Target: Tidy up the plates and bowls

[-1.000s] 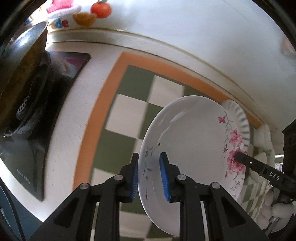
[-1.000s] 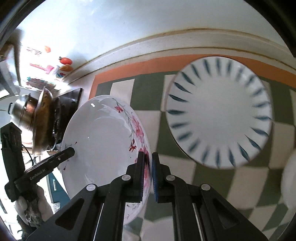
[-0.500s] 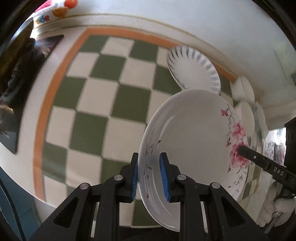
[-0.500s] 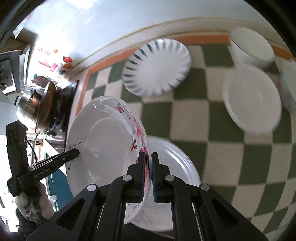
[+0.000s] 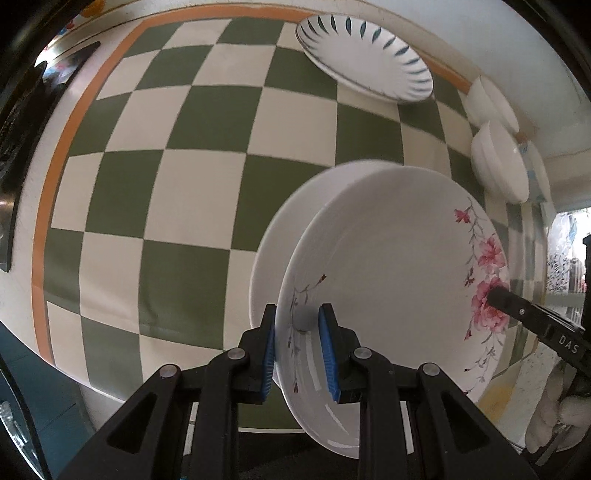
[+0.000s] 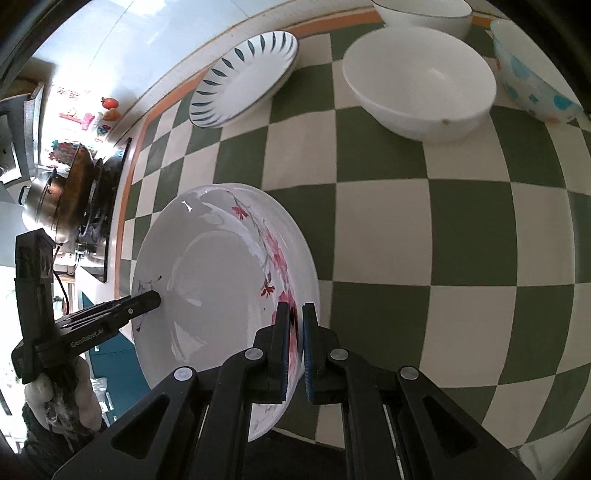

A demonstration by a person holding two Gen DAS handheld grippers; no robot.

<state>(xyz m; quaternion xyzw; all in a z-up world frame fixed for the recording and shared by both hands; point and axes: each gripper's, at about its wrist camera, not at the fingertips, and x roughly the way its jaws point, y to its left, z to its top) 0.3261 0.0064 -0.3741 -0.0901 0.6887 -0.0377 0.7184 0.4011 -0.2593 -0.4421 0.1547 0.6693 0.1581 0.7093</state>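
A white deep plate with pink flowers [image 5: 399, 266] is held by its rim from both sides. My left gripper [image 5: 297, 354] is shut on its branch-patterned edge, and my right gripper [image 6: 294, 350] is shut on the flowered edge [image 6: 275, 258]. The floral plate hangs just over a plain white plate [image 5: 273, 251] that lies on the checked cloth. I cannot tell whether the two touch. A blue-leaf plate [image 5: 365, 55] [image 6: 243, 74] sits at the back. Each gripper's fingertip shows in the other's view.
Green-and-cream checked cloth [image 5: 184, 184] with an orange border covers the counter. White bowls [image 6: 421, 81] [image 6: 421, 11] and a blue-spotted bowl [image 6: 535, 85] stand at the back right. A stove with a wok [image 6: 66, 192] is at the far left. A gloved hand [image 6: 62, 402] holds the left gripper.
Both grippers carried the floral plate rightward across the cloth, away from the stove, and slightly down. It now hangs over the plain white plate. Both grips are unchanged.
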